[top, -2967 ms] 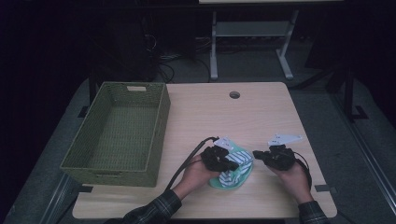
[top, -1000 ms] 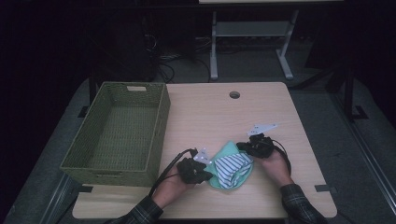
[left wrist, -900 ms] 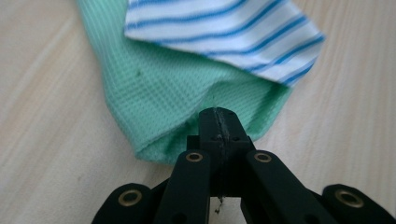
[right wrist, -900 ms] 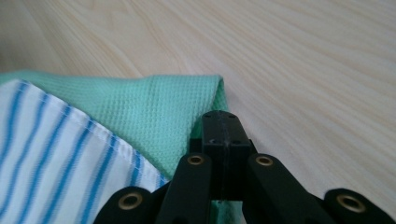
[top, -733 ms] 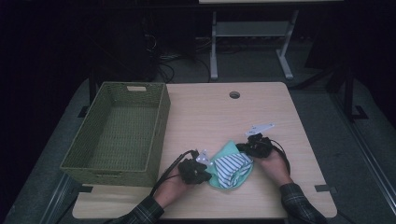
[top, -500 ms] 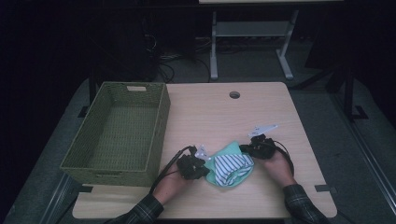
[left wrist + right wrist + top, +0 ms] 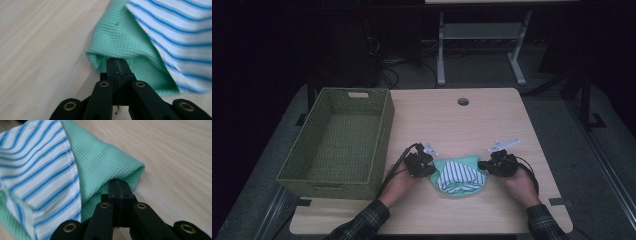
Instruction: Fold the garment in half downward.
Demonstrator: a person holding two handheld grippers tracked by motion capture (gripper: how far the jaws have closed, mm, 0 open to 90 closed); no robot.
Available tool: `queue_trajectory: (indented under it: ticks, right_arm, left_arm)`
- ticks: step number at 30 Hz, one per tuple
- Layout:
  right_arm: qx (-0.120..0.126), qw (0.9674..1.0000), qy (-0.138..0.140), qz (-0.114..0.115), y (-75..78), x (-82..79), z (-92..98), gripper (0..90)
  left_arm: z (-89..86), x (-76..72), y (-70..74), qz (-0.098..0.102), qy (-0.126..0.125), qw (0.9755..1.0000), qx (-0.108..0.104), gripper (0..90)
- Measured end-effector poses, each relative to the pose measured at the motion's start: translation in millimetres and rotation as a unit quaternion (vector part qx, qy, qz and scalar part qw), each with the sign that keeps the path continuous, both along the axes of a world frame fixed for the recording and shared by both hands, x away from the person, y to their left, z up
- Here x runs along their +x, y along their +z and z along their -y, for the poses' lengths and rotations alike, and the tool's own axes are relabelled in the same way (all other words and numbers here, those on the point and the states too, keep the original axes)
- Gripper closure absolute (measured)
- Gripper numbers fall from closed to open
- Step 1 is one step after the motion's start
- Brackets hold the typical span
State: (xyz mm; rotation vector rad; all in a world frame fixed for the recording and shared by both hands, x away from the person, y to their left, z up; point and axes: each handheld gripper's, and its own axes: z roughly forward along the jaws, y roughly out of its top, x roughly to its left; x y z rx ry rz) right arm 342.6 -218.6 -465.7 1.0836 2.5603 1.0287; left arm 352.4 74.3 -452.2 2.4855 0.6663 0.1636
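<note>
The high view looks forward and down over the whole table [image 7: 492, 120]. Both gripper views sit low and close, sharing the green cloth [image 7: 120, 37] between them.

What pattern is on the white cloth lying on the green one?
Thin blue stripes on white cloth, seen best in the right gripper view.

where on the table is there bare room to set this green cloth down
Bare tabletop lies between the wicker basket and the right edge, beyond the green cloth, around the cable hole. The near edge is crowded: left gripper, right gripper, forearms.
</note>
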Motion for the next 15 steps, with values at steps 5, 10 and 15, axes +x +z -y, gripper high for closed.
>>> queue_trajectory:
  ticks: [5,10,15]
  right_arm:
    - [0.004,1.0,0.004,-0.006,0.2,-9.1,2.9,89.9]
    - [0.006,0.9998,0.013,-0.013,0.6,-18.5,3.0,89.9]
    - [0.018,0.9998,0.013,0.0,5.9,-24.2,6.3,90.0]
  left_arm:
    - [2.0,14.4,-0.1,0.001,0.01,1.0,0.001,89.8]
    - [4.0,29.6,-0.6,0.004,0.018,0.9998,-0.003,89.8]
    - [3.9,40.9,0.7,0.004,0.025,0.9996,-0.011,89.8]
